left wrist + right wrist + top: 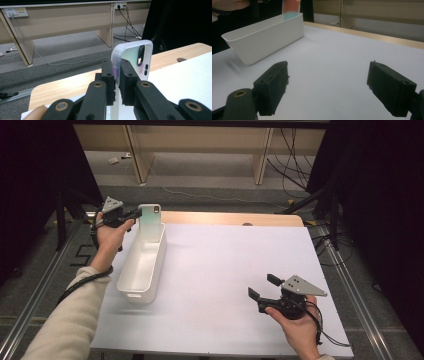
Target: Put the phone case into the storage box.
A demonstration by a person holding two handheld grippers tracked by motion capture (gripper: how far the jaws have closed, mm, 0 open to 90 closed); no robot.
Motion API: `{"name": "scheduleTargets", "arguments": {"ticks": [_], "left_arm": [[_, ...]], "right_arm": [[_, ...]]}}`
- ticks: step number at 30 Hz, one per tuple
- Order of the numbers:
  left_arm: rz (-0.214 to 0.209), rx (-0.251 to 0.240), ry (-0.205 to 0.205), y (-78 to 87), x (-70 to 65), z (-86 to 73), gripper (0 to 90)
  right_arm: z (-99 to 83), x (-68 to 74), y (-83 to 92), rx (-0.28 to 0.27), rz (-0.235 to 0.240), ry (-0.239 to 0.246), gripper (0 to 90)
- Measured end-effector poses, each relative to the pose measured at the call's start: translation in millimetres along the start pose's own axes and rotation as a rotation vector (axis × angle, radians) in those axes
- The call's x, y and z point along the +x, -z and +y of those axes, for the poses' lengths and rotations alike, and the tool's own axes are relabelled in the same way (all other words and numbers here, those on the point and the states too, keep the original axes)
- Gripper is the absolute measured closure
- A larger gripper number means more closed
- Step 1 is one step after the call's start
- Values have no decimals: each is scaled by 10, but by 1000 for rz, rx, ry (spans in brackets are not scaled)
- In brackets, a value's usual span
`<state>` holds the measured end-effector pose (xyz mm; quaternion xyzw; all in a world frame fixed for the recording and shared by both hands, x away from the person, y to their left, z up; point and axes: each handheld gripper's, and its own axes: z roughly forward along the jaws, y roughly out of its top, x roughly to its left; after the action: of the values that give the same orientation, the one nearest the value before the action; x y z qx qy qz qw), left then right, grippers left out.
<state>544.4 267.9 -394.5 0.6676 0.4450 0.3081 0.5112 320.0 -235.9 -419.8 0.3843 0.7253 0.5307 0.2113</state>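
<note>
Phone case [132, 58]: upright, pinched by left gripper [117, 75] above white bin's [142, 270] far end.
Right gripper [328, 87]: jaws apart, holding nothing, well away.

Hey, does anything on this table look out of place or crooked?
Nothing spilled or damaged. The phone case stands upright, clamped in the left gripper above the far end of the white bin, not lying in it.

phone case [131, 58]: lower end hidden behind left gripper [117, 75] at 6 o'clock | white bin [265, 37]: left end blurred, phone case top cut off at 12 o'clock
</note>
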Motion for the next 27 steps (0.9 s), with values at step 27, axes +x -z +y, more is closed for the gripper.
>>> {"name": "scheduleTargets", "arguments": {"ticks": [27], "left_arm": [[19,22,-4,-85,5,-128,826]], "right_arm": [[-3,1,-2,3,2,-2,186]]}}
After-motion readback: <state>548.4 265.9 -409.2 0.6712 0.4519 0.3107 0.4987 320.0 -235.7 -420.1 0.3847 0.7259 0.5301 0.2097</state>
